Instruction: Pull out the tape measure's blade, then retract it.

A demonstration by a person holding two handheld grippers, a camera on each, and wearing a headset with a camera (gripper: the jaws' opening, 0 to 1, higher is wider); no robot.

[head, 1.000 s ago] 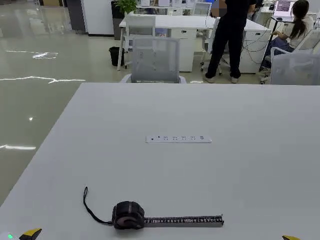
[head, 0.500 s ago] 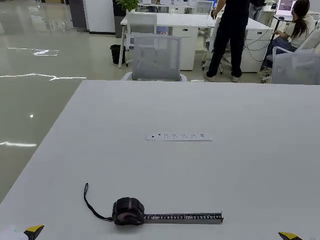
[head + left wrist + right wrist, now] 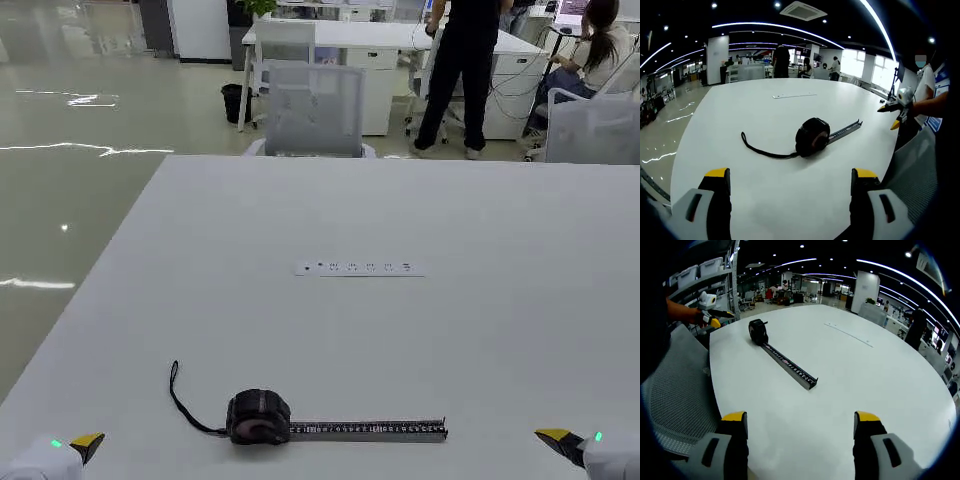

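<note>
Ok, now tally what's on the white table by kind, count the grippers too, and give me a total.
Tape measure: 1
Power strip: 1
Grippers: 2 (left gripper, right gripper)
Total: 4

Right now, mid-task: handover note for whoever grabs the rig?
Left gripper: open, empty, short of the tape measure on its case side.
Right gripper: open, empty, short of the blade at its hooked end.
The tape measure lies near the front edge of the white table, blade out and flat, strap trailing the other way.
Done: blade pulled out, judging by how it lies.
Left: retract it; probably steady the case with the left gripper first.
</note>
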